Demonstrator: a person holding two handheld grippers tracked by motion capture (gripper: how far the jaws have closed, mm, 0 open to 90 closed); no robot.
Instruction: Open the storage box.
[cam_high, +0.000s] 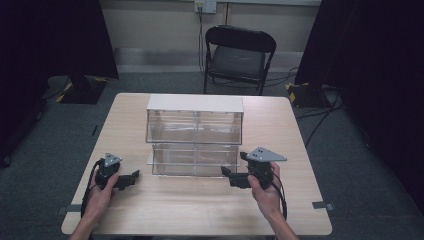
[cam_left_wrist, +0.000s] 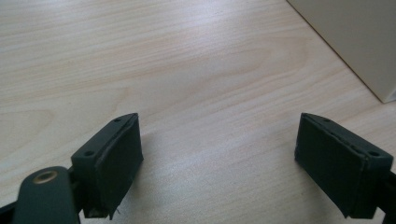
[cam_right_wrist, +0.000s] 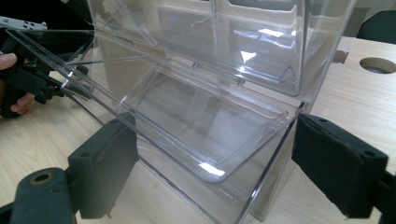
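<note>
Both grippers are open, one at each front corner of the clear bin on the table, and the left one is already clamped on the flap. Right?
Not quite: the left gripper holds nothing. The left gripper view shows its jaws wide apart over bare table. The rest stands: the right gripper is open too, and both sit by the front corners of the clear bin.

Clear bin (cam_high: 194, 135) set mid-table (cam_high: 280, 210) — left gripper (cam_high: 131, 177) held at its near-left corner, right gripper (cam_high: 227, 175) at near-right; chair (cam_high: 239, 59) placed behind table.
</note>
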